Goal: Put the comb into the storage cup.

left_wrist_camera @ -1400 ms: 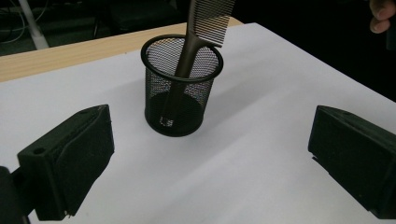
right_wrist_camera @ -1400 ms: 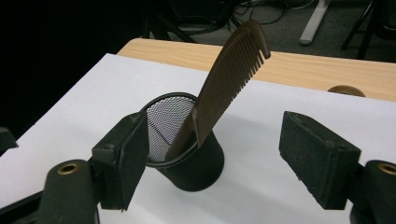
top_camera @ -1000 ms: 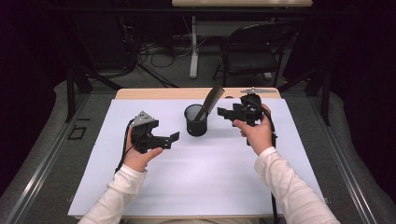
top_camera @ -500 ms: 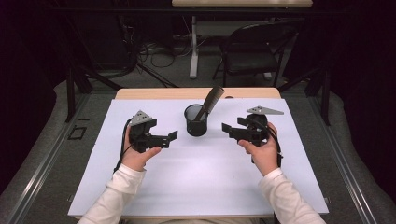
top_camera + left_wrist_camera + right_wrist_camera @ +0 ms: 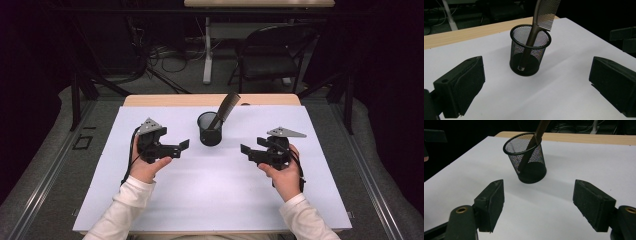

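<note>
A black mesh cup (image 5: 210, 129) stands upright on the white worktop (image 5: 210, 195), toward the far side and about midway between left and right. A brown comb (image 5: 224, 110) sits in it handle down, leaning against the rim so that its toothed end sticks up and out toward the far right. In the left claw view the comb's (image 5: 543, 16) teeth show above the cup's (image 5: 530, 50) rim; in the right claw view the comb (image 5: 531, 143) slants across the inside of the cup (image 5: 526, 157).

The left claw (image 5: 182, 147) is held to the left of the cup, a little nearer than it, pointing right toward it. Its jaws stand wide apart with nothing between them. The right claw (image 5: 246, 152) is held to the right of the cup and also nearer, pointing left toward it, jaws likewise spread and empty. Neither claw touches the cup or the comb; both hang just above the worktop, each a short way off from the cup.

Beyond the worktop's far wooden edge stands a dark chair (image 5: 270, 55) on the floor.
</note>
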`<action>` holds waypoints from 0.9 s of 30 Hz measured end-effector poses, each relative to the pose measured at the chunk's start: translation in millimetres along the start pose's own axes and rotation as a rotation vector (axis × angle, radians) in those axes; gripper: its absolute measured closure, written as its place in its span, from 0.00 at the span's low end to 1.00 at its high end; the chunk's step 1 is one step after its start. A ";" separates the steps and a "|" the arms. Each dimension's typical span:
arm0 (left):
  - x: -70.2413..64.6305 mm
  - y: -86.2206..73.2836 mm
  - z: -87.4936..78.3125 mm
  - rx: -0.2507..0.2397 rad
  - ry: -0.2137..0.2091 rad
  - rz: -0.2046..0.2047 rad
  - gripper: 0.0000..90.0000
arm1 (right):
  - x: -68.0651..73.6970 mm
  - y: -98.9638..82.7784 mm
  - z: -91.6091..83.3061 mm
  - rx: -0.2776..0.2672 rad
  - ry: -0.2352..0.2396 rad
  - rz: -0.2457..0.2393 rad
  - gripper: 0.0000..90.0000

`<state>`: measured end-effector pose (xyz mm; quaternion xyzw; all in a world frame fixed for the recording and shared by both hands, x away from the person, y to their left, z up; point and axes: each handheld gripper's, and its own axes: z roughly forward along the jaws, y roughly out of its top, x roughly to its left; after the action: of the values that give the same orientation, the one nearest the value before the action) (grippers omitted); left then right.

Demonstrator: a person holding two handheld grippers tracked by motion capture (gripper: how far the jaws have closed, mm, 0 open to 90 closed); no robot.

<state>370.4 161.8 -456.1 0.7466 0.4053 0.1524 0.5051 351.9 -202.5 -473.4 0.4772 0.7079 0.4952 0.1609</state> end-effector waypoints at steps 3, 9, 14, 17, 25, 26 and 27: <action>-0.2 0.0 -0.5 -0.001 -0.001 0.004 0.01 | -0.2 -2.7 -1.1 -0.004 -0.003 -0.013 0.28; -2.5 -2.1 1.7 0.020 -0.001 0.032 0.01 | 1.4 -10.5 -6.0 -0.002 -0.013 -0.044 0.28; -3.0 -4.0 -0.7 0.031 -0.002 0.067 0.01 | 1.3 -14.1 -10.1 -0.003 -0.014 -0.062 0.28; -2.6 -5.2 -3.4 0.037 -0.022 0.076 0.01 | 1.1 -15.6 -12.6 -0.013 -0.018 -0.074 0.26; 1.9 -13.4 -12.2 0.048 -0.028 0.086 0.01 | 1.5 -20.0 -17.6 -0.022 -0.040 -0.109 0.23; 2.7 -14.5 -13.2 0.046 -0.029 0.086 0.01 | 1.5 -20.7 -17.9 -0.021 -0.040 -0.113 0.23; 3.3 -15.5 -14.5 0.046 -0.028 0.089 0.01 | 1.4 -21.4 -18.2 -0.019 -0.040 -0.116 0.23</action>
<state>356.3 175.9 -463.9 0.7776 0.3678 0.1547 0.4859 327.4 -212.5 -483.1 0.4437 0.7263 0.4820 0.2081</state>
